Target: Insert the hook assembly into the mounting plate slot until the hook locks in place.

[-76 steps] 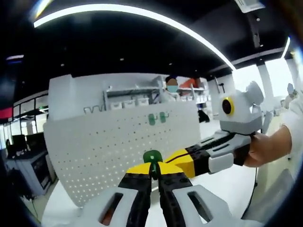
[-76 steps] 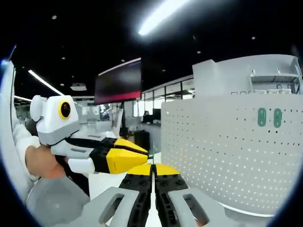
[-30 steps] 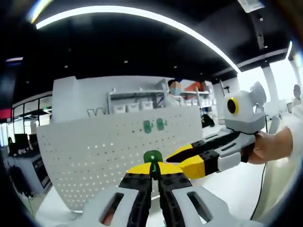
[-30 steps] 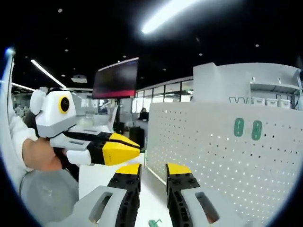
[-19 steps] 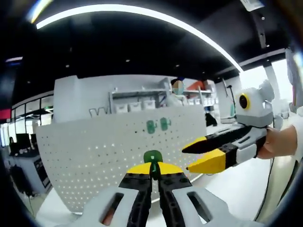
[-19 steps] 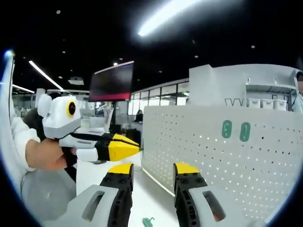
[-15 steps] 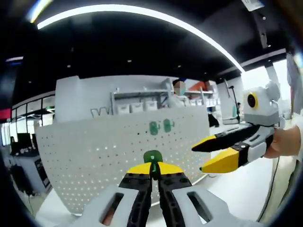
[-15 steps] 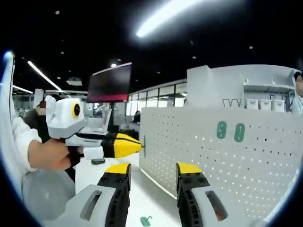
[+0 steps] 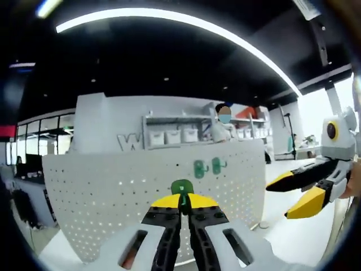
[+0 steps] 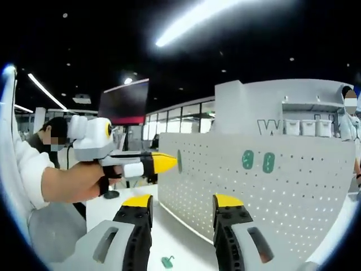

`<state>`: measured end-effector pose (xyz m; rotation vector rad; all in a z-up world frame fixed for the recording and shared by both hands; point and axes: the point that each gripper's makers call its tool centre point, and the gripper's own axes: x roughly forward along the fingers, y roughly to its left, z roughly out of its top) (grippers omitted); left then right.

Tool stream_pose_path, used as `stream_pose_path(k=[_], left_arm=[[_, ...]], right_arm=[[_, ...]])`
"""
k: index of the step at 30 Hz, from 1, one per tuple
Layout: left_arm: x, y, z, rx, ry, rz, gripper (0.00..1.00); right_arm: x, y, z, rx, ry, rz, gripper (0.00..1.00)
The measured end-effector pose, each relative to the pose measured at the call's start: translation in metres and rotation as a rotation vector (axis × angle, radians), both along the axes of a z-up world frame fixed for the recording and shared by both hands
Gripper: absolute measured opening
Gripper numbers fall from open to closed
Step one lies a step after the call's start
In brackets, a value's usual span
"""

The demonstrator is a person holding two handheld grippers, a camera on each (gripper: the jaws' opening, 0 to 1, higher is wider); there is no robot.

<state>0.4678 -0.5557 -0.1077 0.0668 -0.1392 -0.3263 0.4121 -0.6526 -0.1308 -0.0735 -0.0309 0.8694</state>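
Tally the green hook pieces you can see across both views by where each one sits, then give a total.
Mounted on the pegboard: 2 green hooks
Held in the left gripper: 1 green hook
Lying on the white table: 1 green piece
Total: 4

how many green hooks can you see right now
4: two small green plastic hooks mounted side by side on the white perforated mounting plate, one held in the left gripper, one on the table.

Two hooks on the pegboard; another hook on the table before it.
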Motion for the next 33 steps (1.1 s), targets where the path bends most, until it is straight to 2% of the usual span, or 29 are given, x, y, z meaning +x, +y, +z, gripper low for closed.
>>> stream_pose_path(k=[6, 13, 19, 33], left_arm=[[0.014, -0.008, 0.007, 0.013, -0.033, 0.026, 0.03], [0.033, -0.017, 0.008, 0.004, -0.028, 0.046, 0.03], [0.052, -0.024, 0.014, -0.010, -0.035, 0.068, 0.03], [0.079, -0.035, 0.014, 0.037, -0.036, 0.105, 0.03]], right_arm=[[0.001, -0.002, 0.002, 0.004, 0.000, -0.010, 0.42], [0.002, -0.009, 0.003, 0.001, 0.001, -0.031, 0.43], [0.004, -0.018, 0.000, 0.000, 0.009, -0.050, 0.43], [0.008, -0.031, 0.003, 0.014, 0.009, -0.083, 0.43]])
